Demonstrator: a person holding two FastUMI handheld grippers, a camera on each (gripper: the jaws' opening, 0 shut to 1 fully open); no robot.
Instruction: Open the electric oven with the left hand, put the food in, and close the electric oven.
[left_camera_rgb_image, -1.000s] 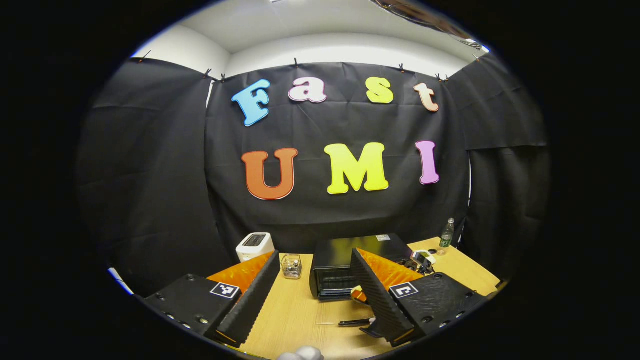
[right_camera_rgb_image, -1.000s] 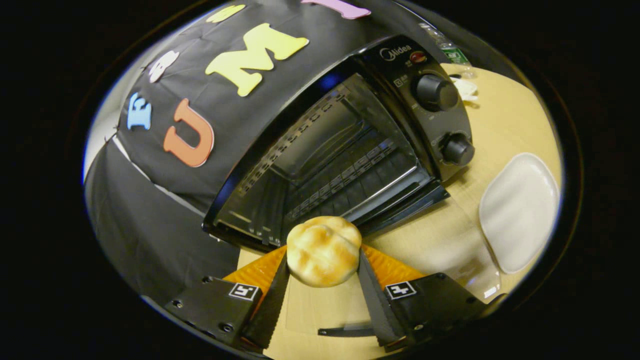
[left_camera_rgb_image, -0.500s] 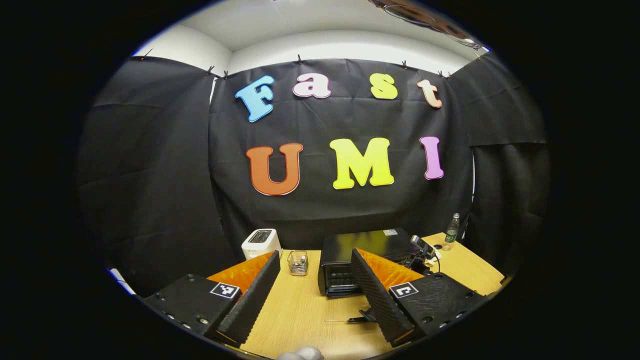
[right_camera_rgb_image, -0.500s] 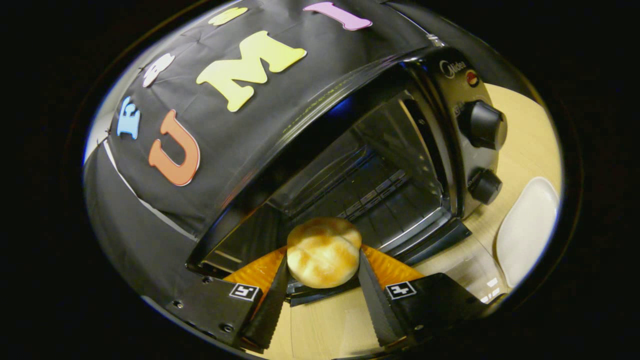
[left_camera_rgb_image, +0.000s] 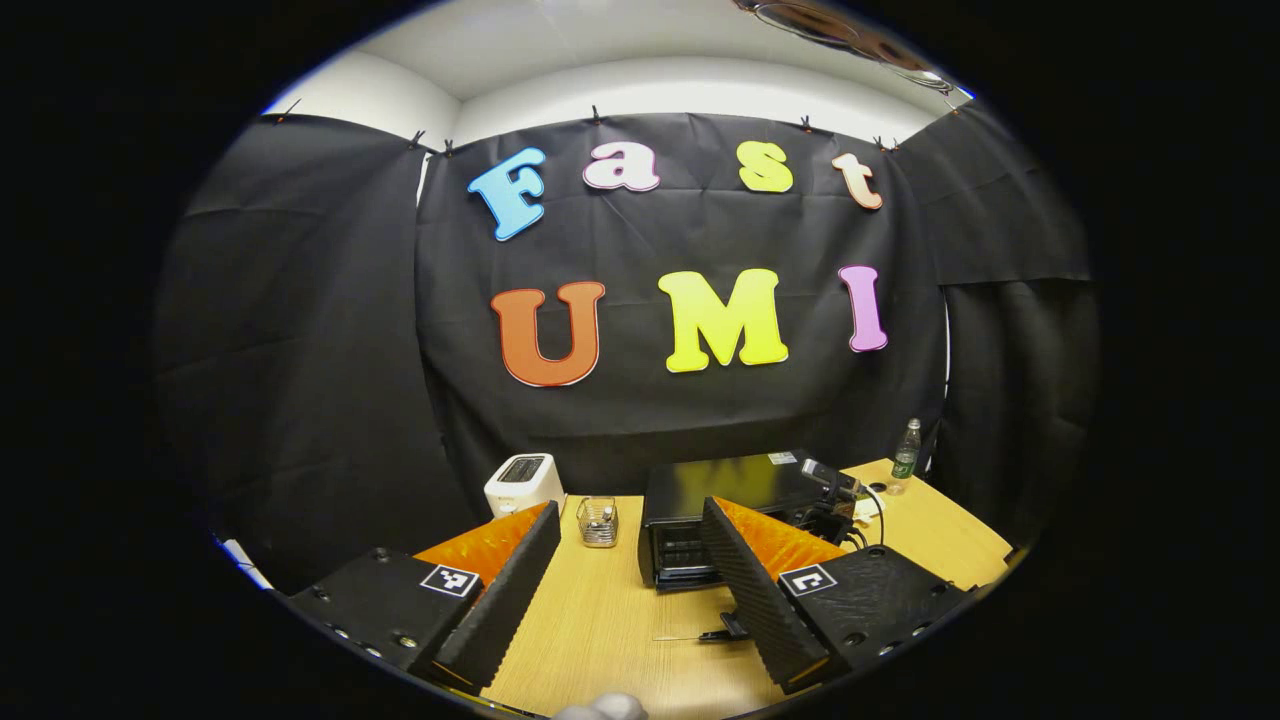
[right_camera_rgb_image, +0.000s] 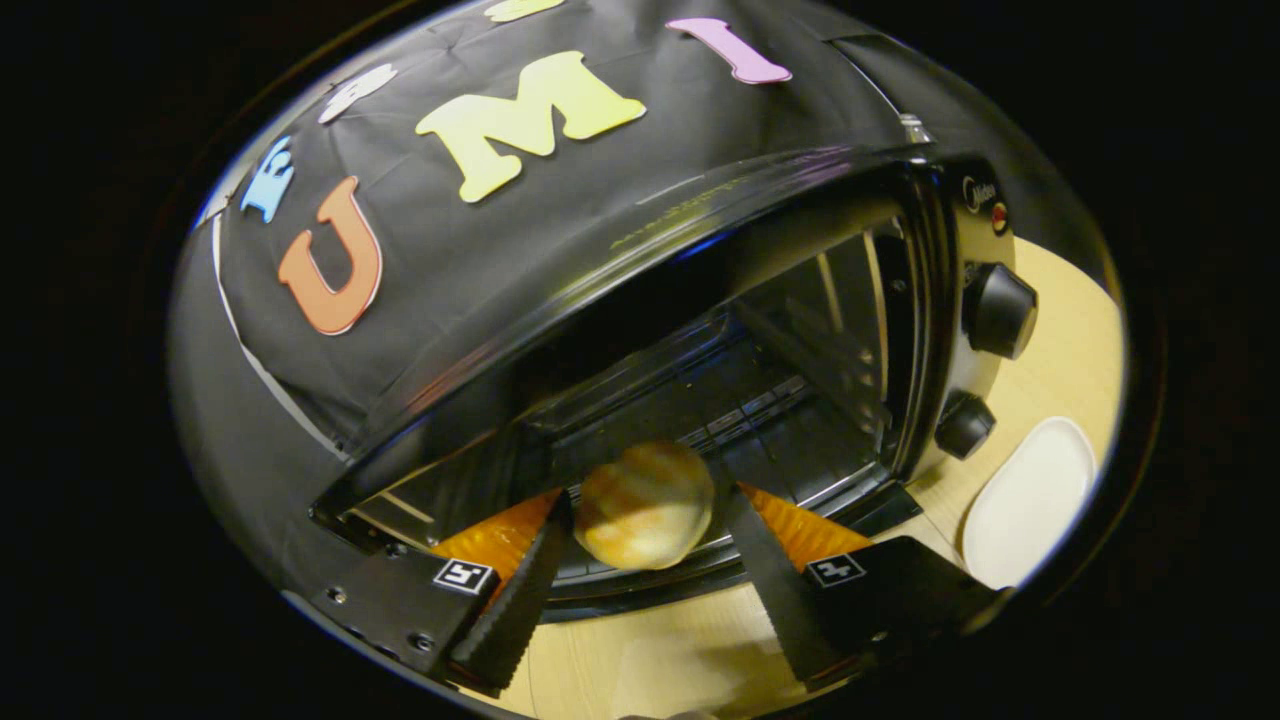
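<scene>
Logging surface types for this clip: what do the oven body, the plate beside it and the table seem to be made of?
Electric oven: looks like glossy black painted metal; its top mirrors the wall cloth. Plate: smooth white, probably ceramic or melamine; the look leaves that open. Table: pale wood-look top with faint grain, perhaps laminate. The bun in the right gripper has a browned crust.

I see the wooden desk (left_camera_rgb_image: 600, 620) ahead of the left tool (left_camera_rgb_image: 625, 585): white toaster (left_camera_rgb_image: 523, 483), wire basket (left_camera_rgb_image: 598, 522), open black oven (left_camera_rgb_image: 720, 510), bottle (left_camera_rgb_image: 905, 455) far right. Beside the right tool (right_camera_rgb_image: 640, 560), a white plate (right_camera_rgb_image: 1025, 500).
</scene>
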